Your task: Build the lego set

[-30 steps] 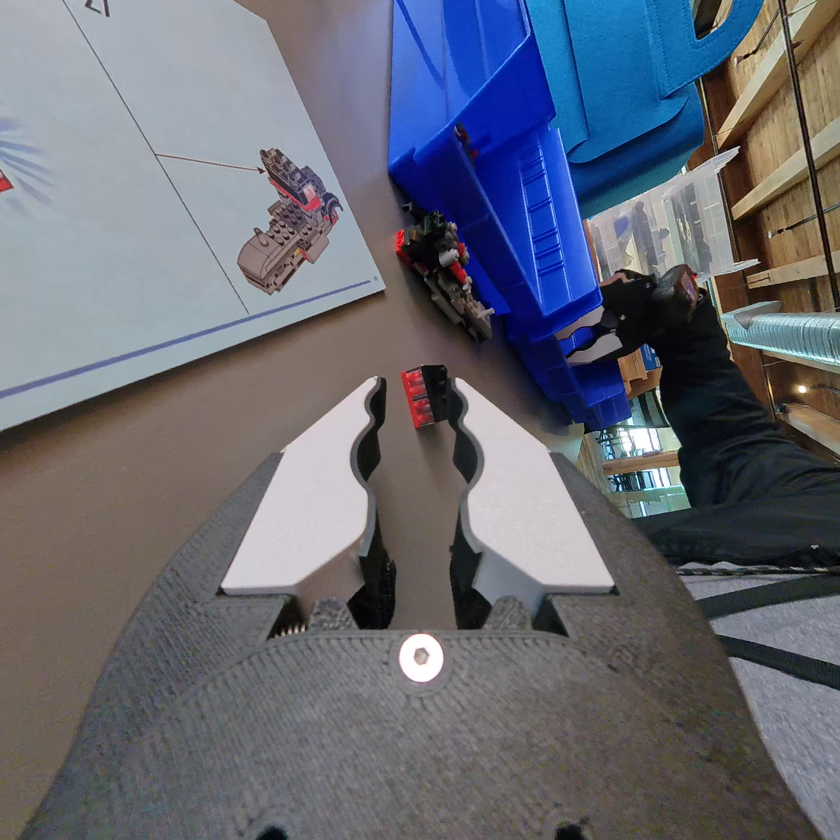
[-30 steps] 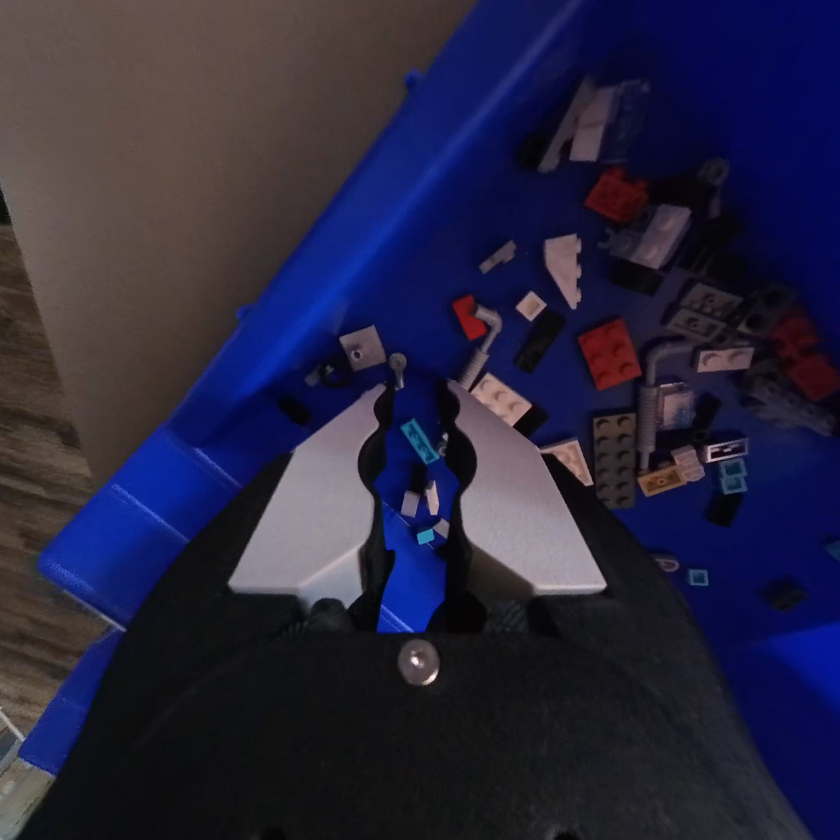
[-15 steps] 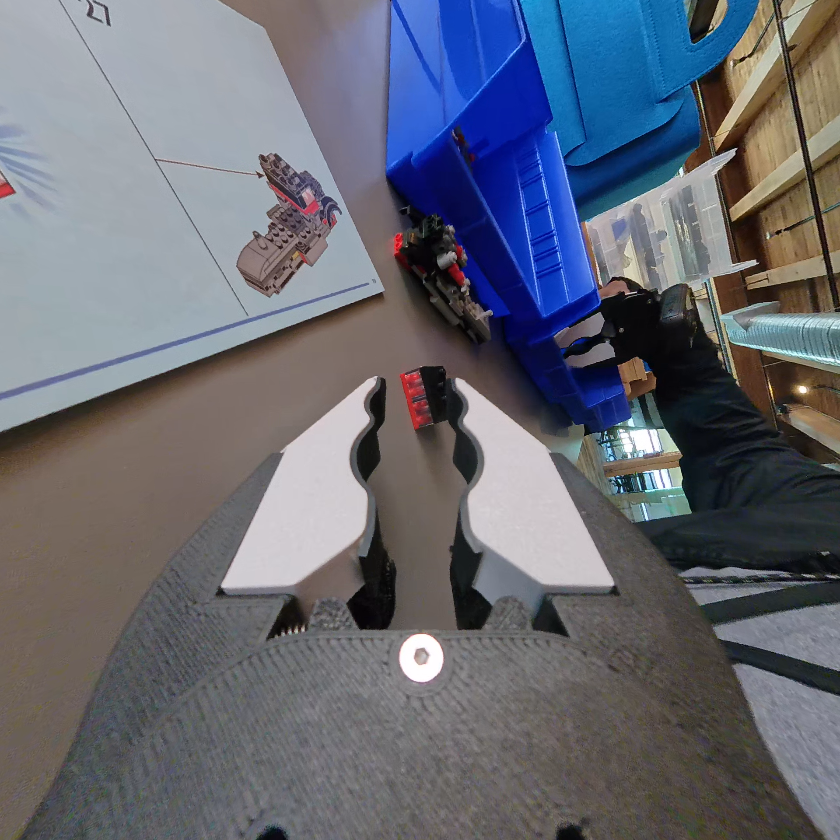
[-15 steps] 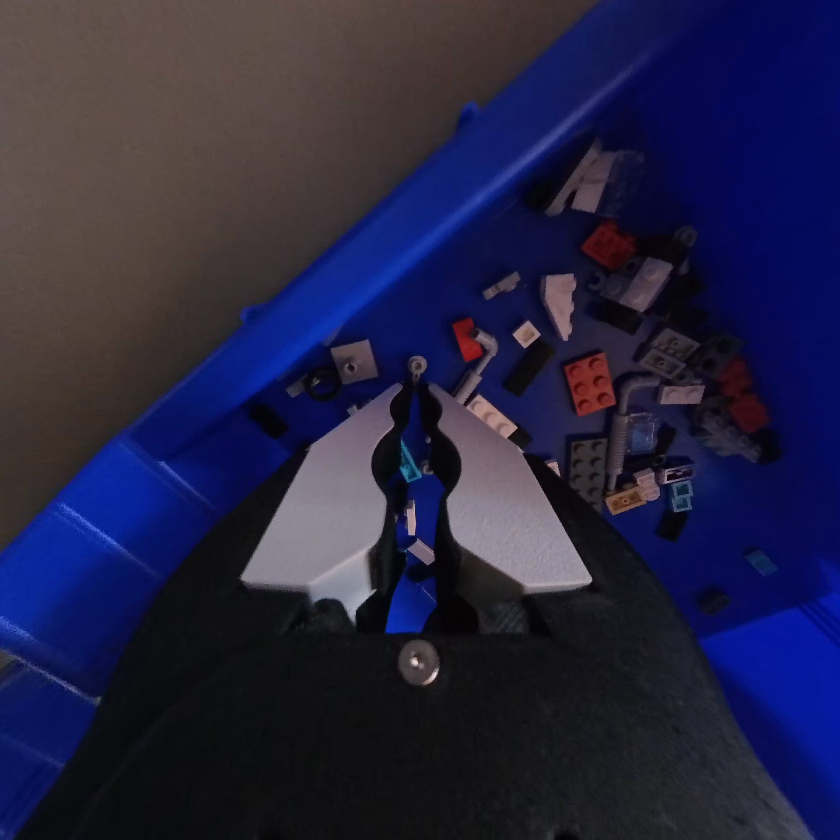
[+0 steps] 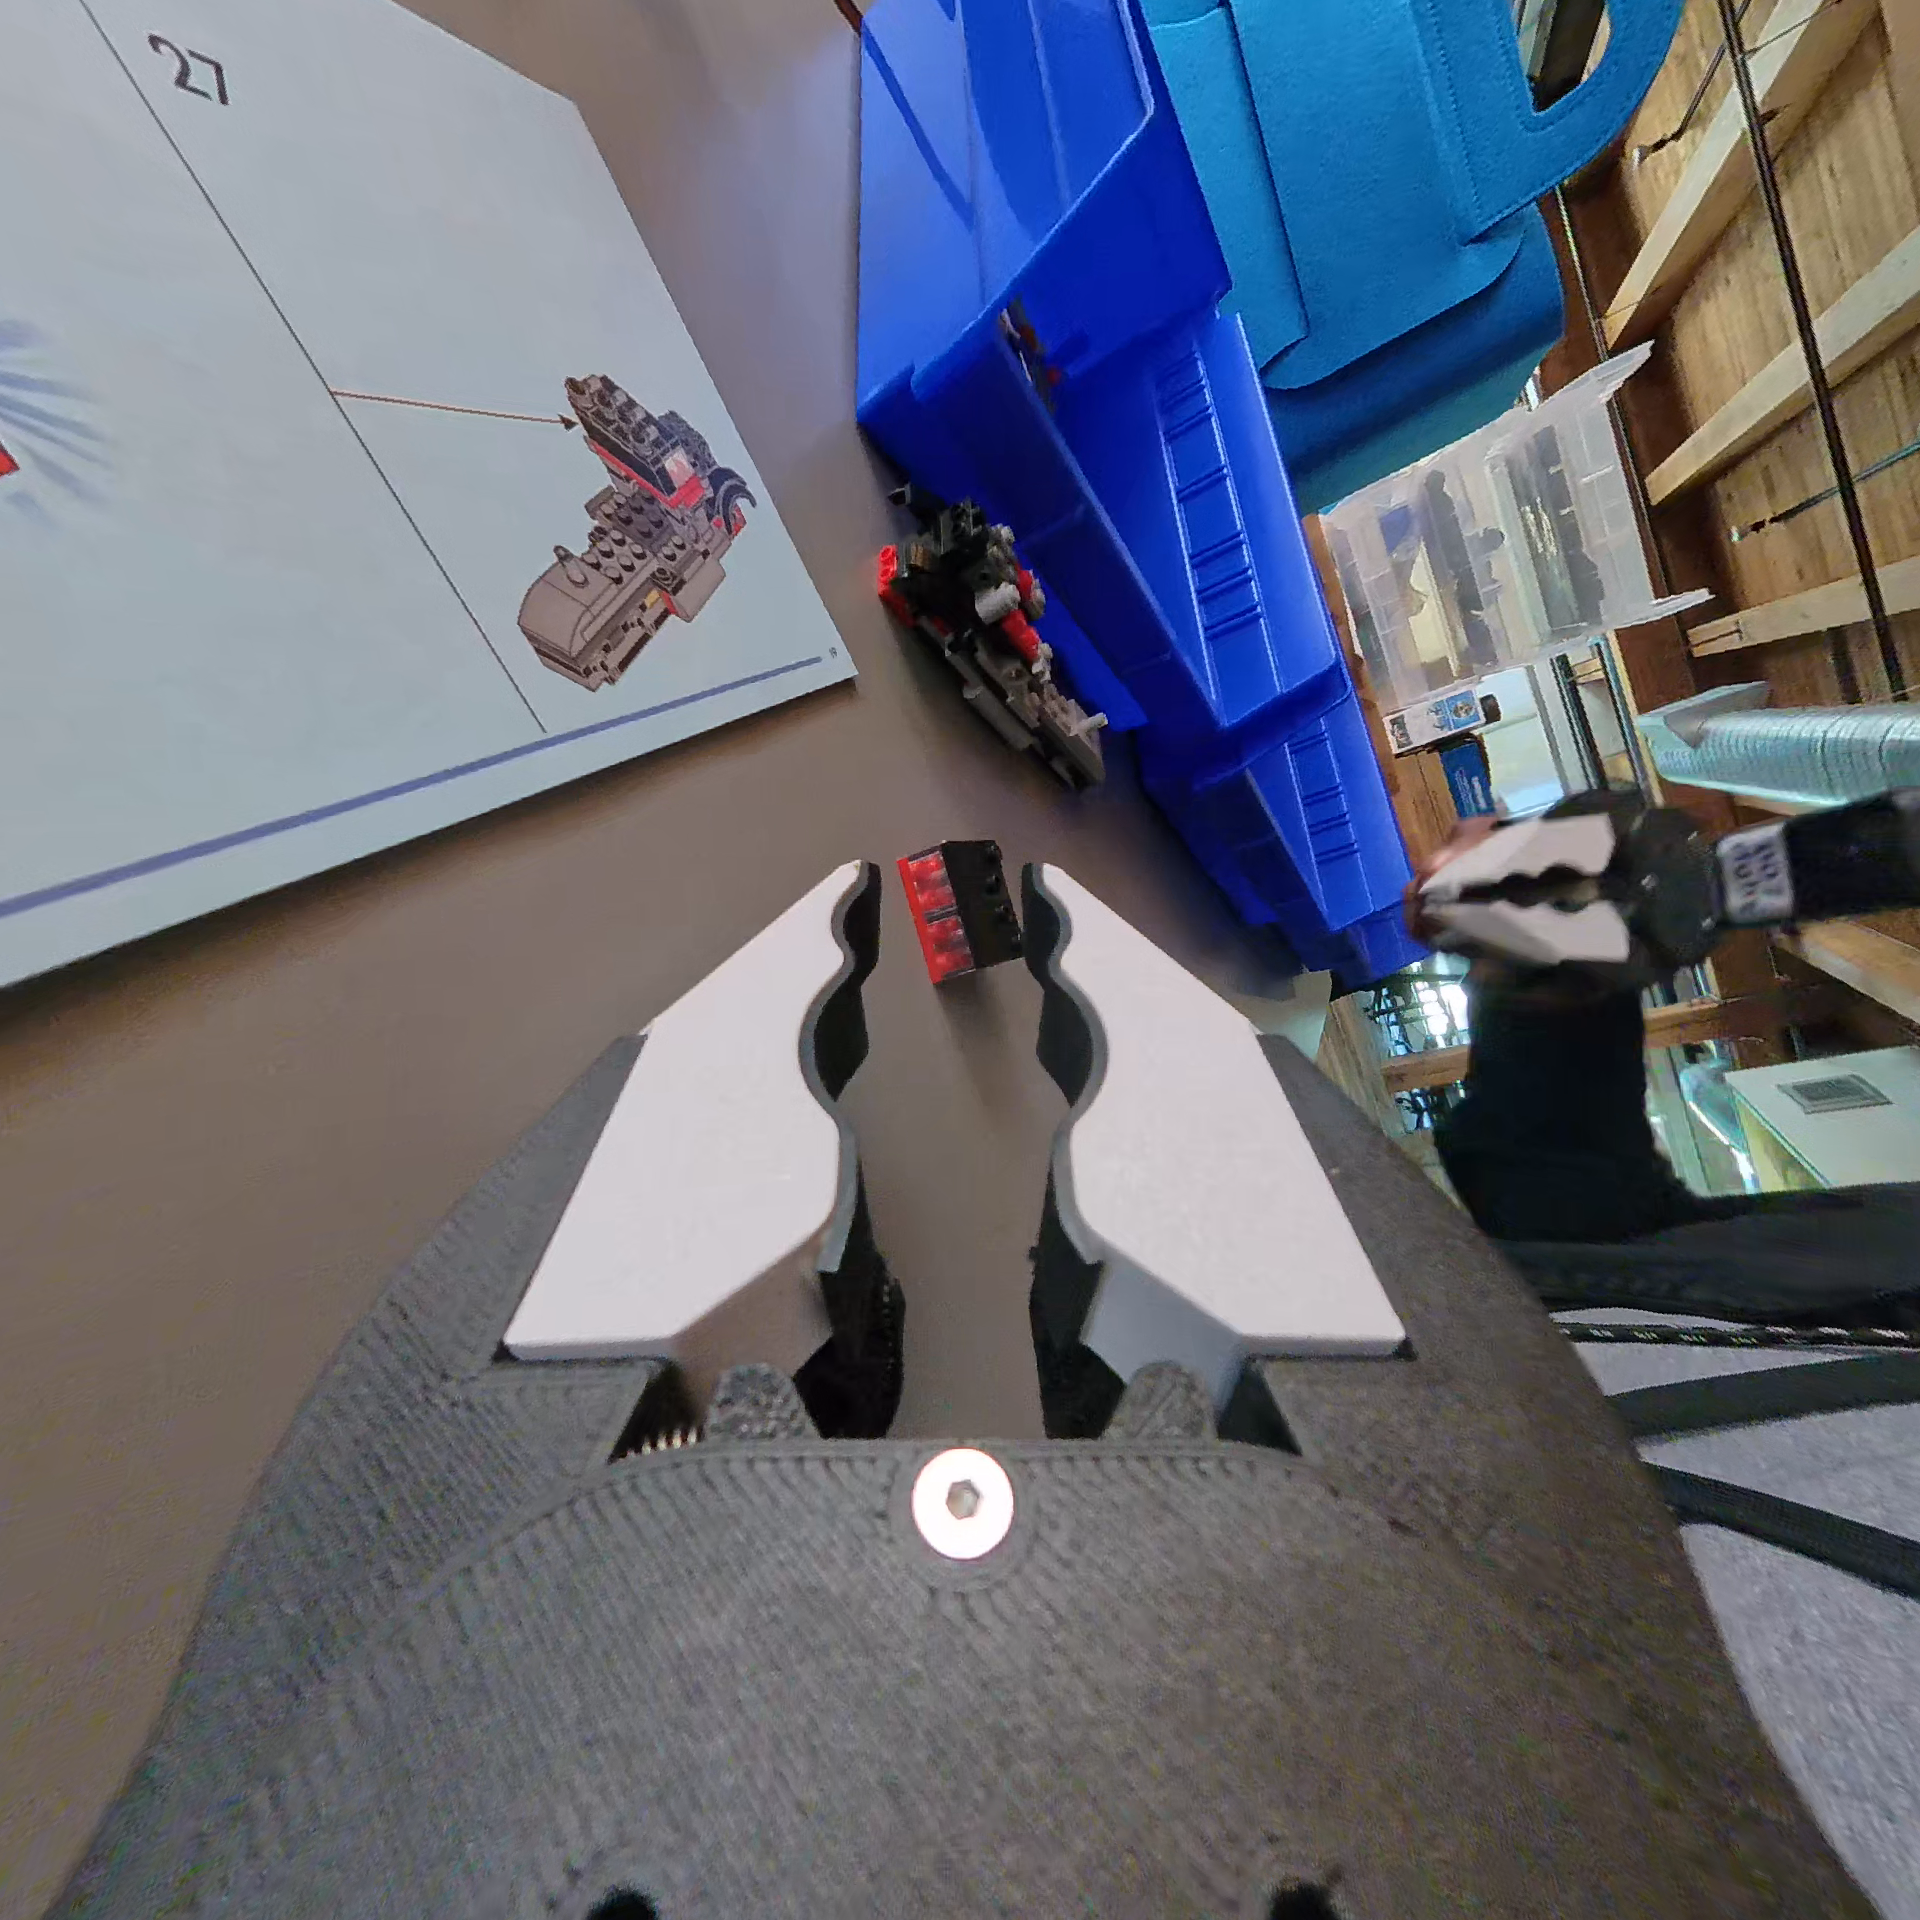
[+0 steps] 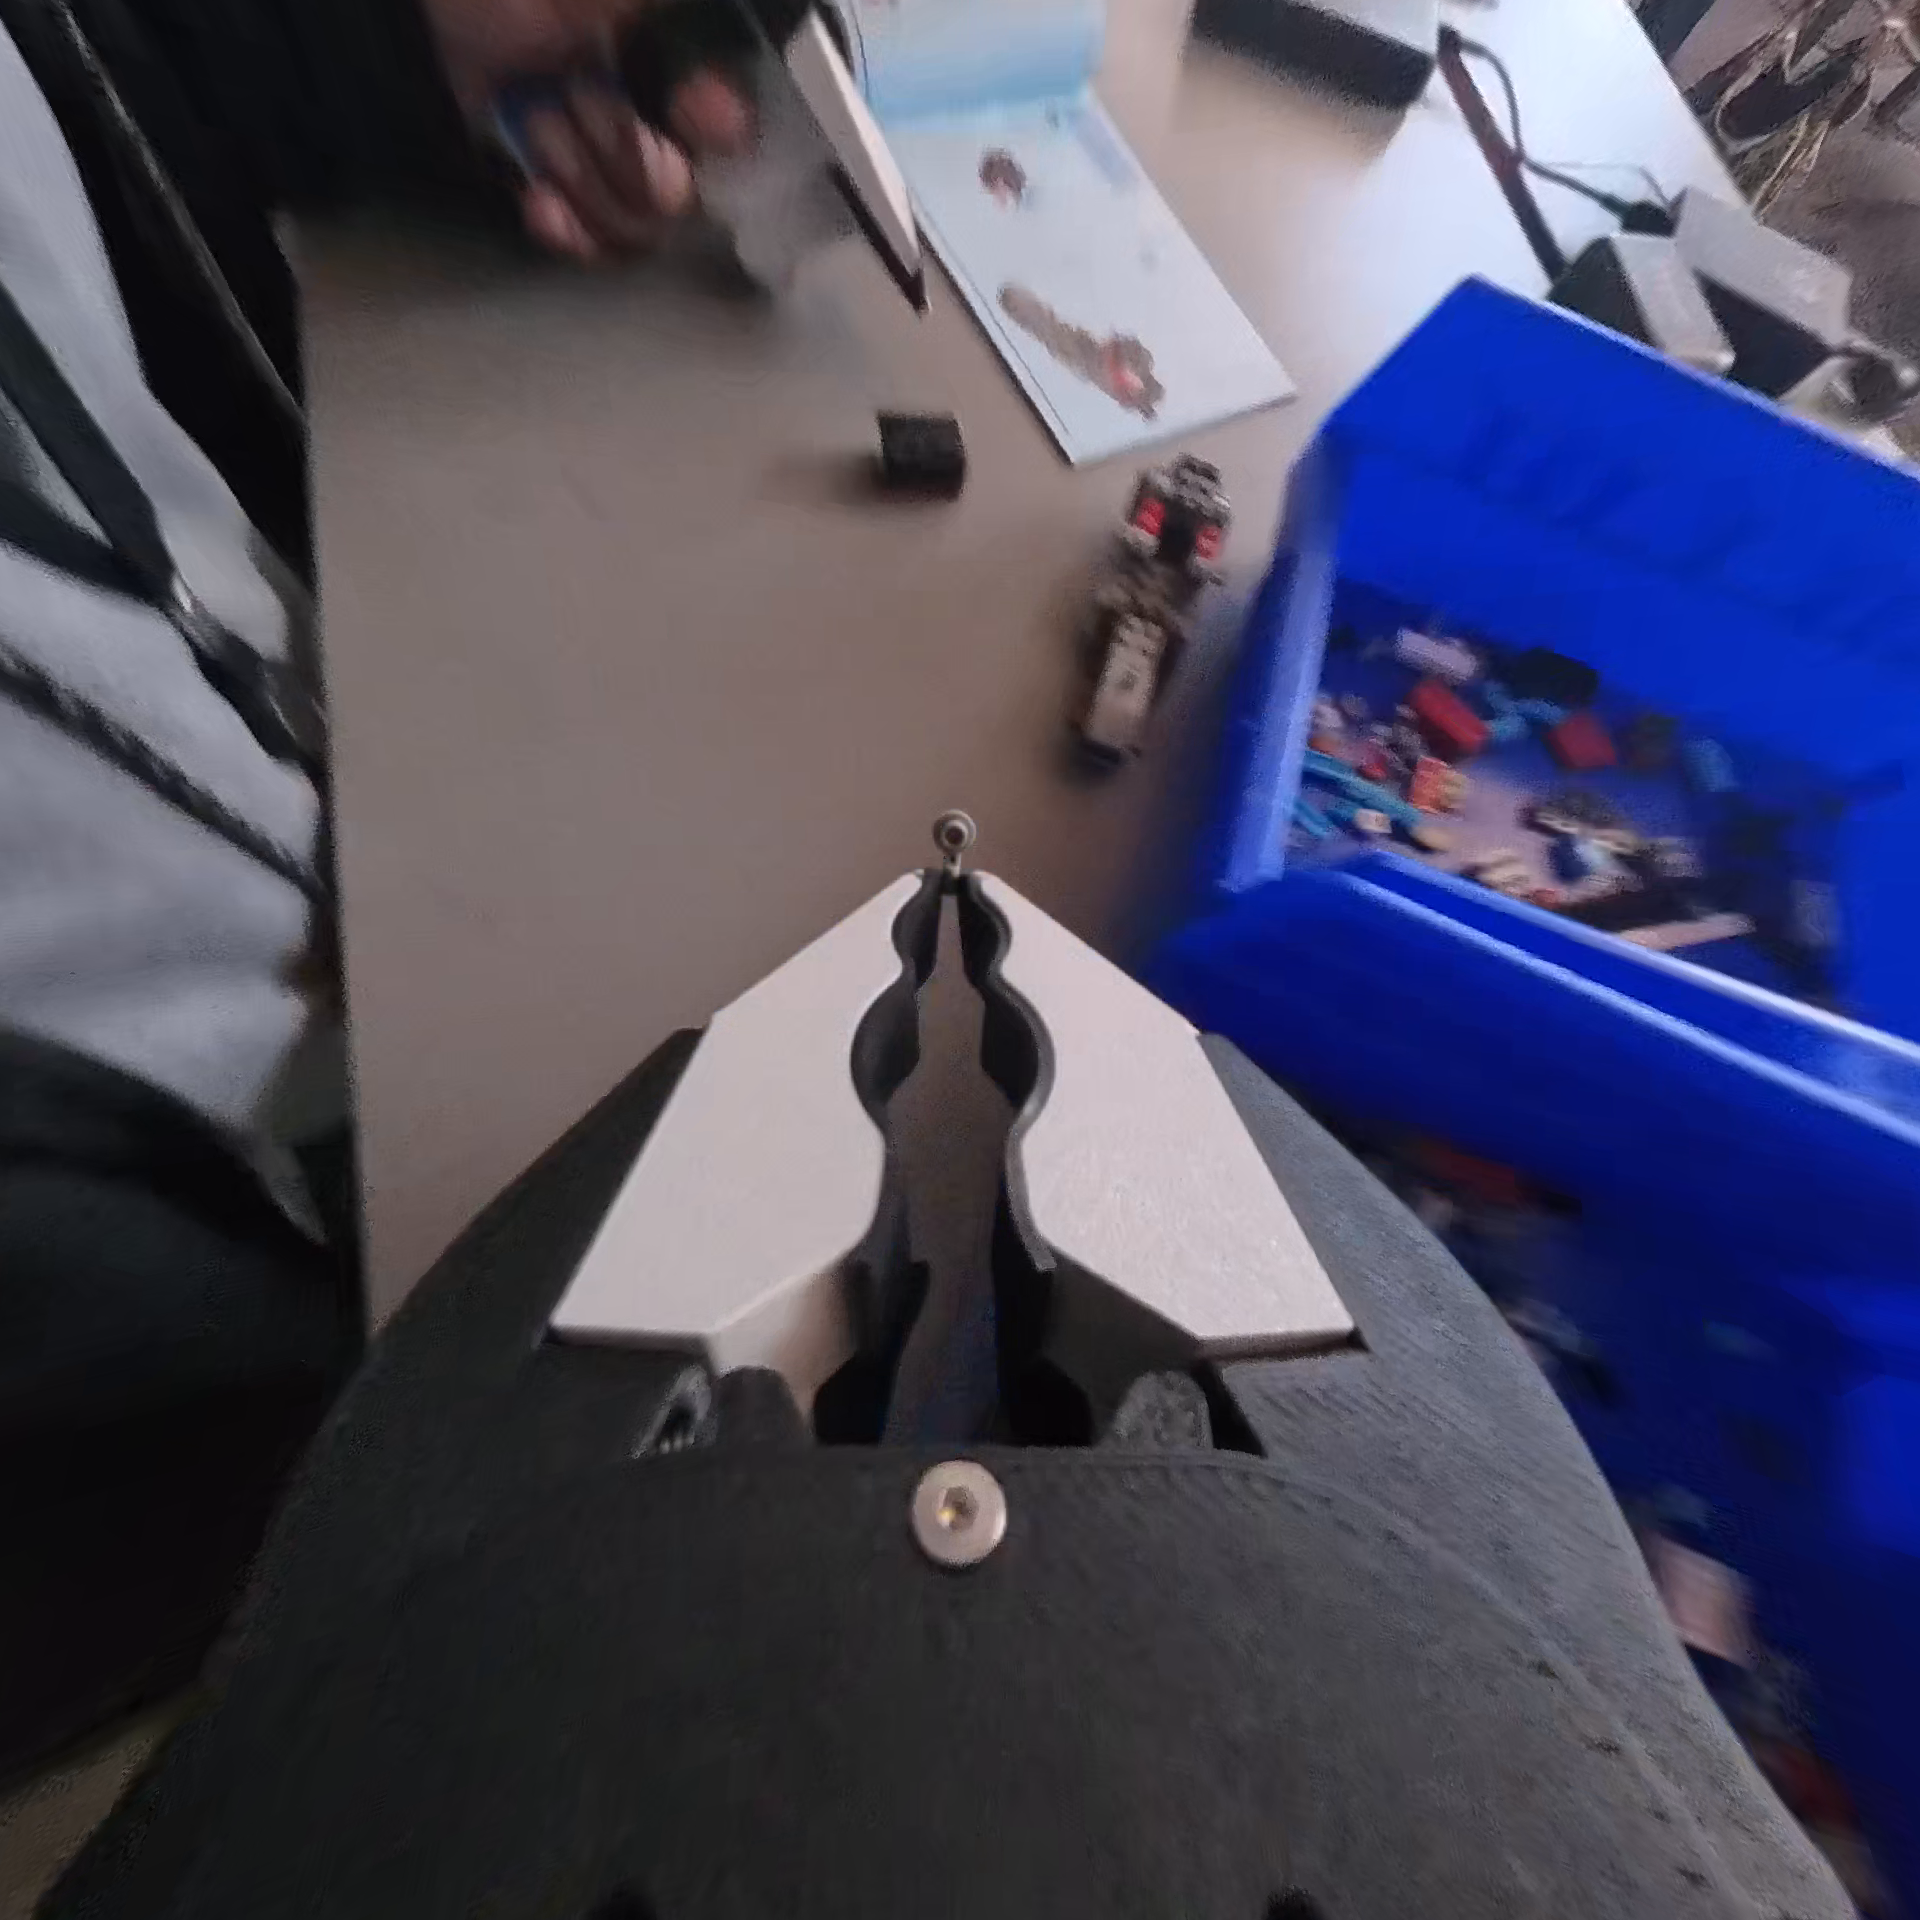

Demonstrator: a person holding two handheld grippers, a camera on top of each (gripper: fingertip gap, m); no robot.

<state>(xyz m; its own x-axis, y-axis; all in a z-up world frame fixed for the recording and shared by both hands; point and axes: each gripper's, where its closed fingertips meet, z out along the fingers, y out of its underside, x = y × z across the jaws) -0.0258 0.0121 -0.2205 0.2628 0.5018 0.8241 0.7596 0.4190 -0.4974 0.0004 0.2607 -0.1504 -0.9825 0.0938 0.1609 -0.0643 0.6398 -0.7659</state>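
- Right wrist view: half a second ago I looked down into the big blue plastic parts bin (image 6: 1558, 540); now it sits off to my right, and the brown tabletop (image 6: 644, 675) fills the view. So I have carried my pick out of the bin.
- The long partly built grey, black and red lego model (image 6: 1143, 623) lies just beside the bin wall, ahead of me. The pale instruction booklet (image 6: 1091, 260) lies beyond it.
- The small red-and-black brick block (image 5: 961, 912) has not moved: it rests on the table between the tips of my left gripper (image 5: 951, 883), whose jaws stand apart and hold nothing.
- My right gripper (image 6: 943, 881) is pinched narrow on a tiny grey pin with a ring-shaped head (image 6: 952, 836). The fetch looks done; fitting comes next, I judge.
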